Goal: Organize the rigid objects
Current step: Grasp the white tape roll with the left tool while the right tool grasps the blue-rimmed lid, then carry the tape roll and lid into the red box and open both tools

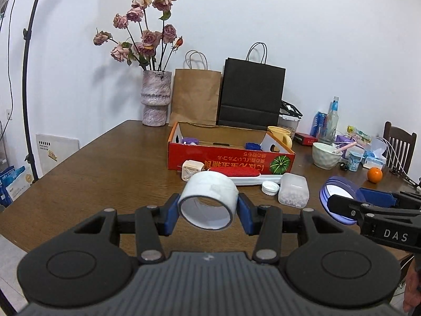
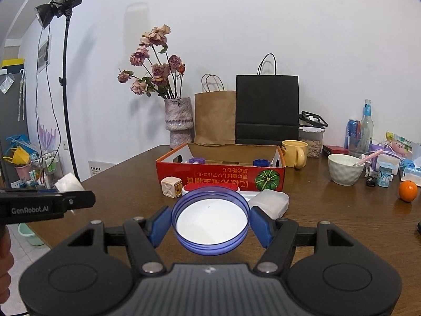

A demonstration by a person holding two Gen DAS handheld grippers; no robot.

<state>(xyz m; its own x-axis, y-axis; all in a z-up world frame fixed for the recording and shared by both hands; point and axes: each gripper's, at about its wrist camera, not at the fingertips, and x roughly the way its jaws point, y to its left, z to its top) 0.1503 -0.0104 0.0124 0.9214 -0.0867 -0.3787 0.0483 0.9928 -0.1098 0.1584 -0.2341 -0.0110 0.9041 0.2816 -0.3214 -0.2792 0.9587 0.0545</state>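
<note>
a wooden counter (image 1: 105, 163) by a white wall carries an open red cardboard box (image 1: 229, 155) with small purple and blue items inside. nearer, a clear lidded tub (image 1: 293, 189) holds white bits. the left claw (image 1: 208, 208) clamps a tape roll (image 1: 208, 197); the right claw (image 2: 210, 223) clamps a blue-rimmed lid (image 2: 210, 221); both are above the near edge.

Dried roses in vase (image 1: 155, 97) — paper bags, orange (image 2: 407, 190).
</note>
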